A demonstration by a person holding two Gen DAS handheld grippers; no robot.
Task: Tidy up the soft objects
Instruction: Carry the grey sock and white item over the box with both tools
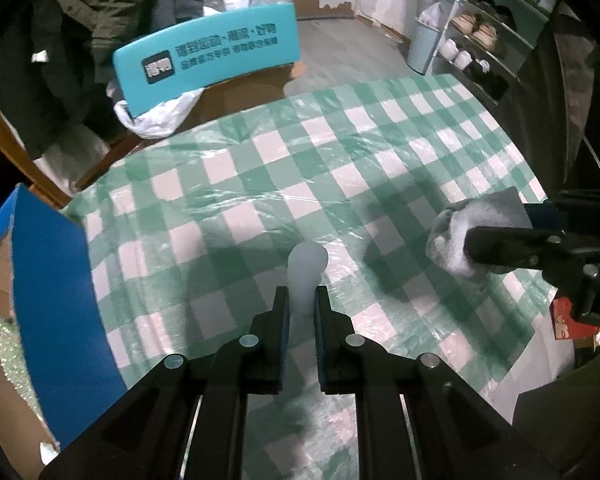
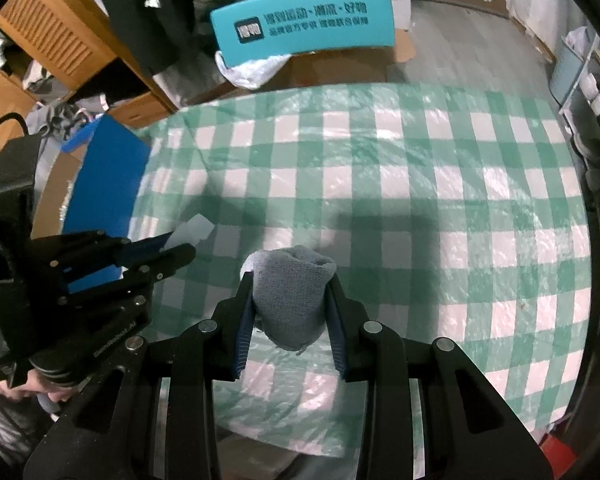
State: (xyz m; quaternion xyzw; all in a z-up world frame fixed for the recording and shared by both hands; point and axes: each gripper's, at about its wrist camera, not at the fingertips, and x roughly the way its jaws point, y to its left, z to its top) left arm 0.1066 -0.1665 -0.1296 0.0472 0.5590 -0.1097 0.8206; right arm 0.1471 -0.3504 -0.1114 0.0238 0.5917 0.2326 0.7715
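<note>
Left wrist view shows the left gripper [image 1: 301,300] at bottom centre, its jaws drawn narrow and pinched on a pale, thin piece of soft material [image 1: 306,270] that pokes out beyond the tips; what exactly it is I cannot tell, though in the right wrist view it reads as a flat pale strip [image 2: 190,234] sticking out of that same gripper at mid-left. Right wrist view shows the right gripper [image 2: 292,300] at bottom centre, part-way closed around a rolled grey sock [image 2: 294,298], the blue pads pressing its sides; from the left wrist view the same bundle appears whitish and fuzzy at the right edge of the frame. Both items hang clear above the green-and-white checked surface [image 2: 420,200], which is covered in clear plastic film and carries nothing else in view. A blue cardboard box [image 1: 56,280] with an open flap sits at the left edge of the surface, at lower left of the left wrist frame. Judging by this, the step in hand is carrying both soft items off the surface after pickup. The next move likely calls for swinging them over that box and letting go only once each is over the opening.
</note>
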